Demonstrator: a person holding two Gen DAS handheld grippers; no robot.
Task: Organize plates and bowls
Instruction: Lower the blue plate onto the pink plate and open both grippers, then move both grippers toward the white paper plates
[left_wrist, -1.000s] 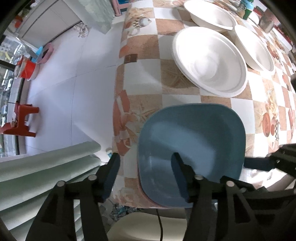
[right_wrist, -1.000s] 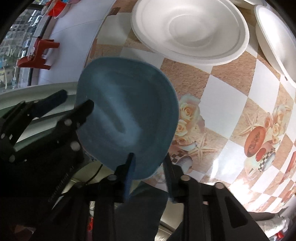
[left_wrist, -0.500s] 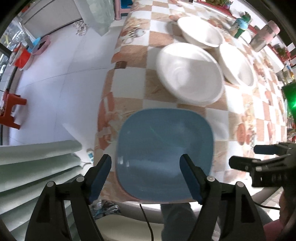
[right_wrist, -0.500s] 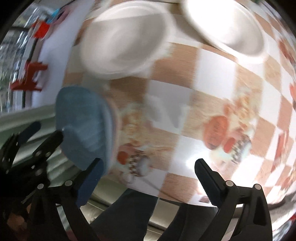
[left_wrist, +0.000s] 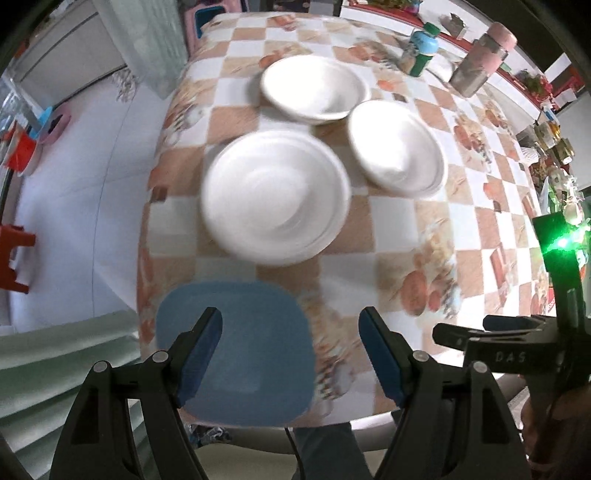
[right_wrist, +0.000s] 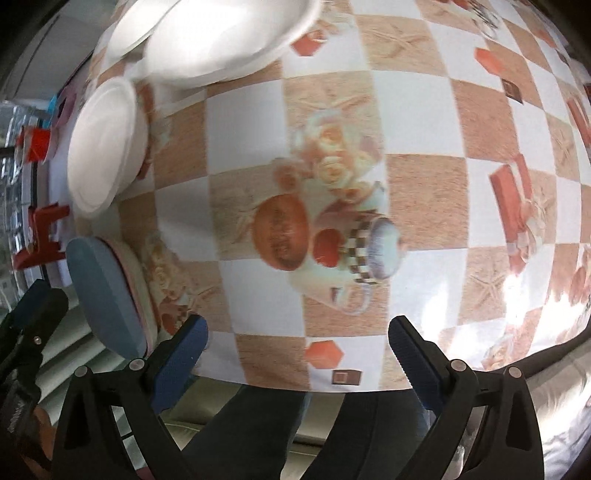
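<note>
A blue square plate lies flat at the table's near edge, and a pinkish rim shows under it in the right wrist view. My left gripper hangs above it, open, its pads off the plate. Behind it sits a white round plate, with two white bowls further back and to the right. My right gripper is open over bare tablecloth, to the right of the blue plate. The white plate and one bowl show blurred at its upper left.
The checked tablecloth covers the table. Bottles and jars stand along the far right edge. A person's legs are at the near edge. A red stool and tubs stand on the white floor at left.
Both grippers have let go of the blue plate and opened. The left one rose and drew back over it. The right one swung away to the right over the tablecloth.
</note>
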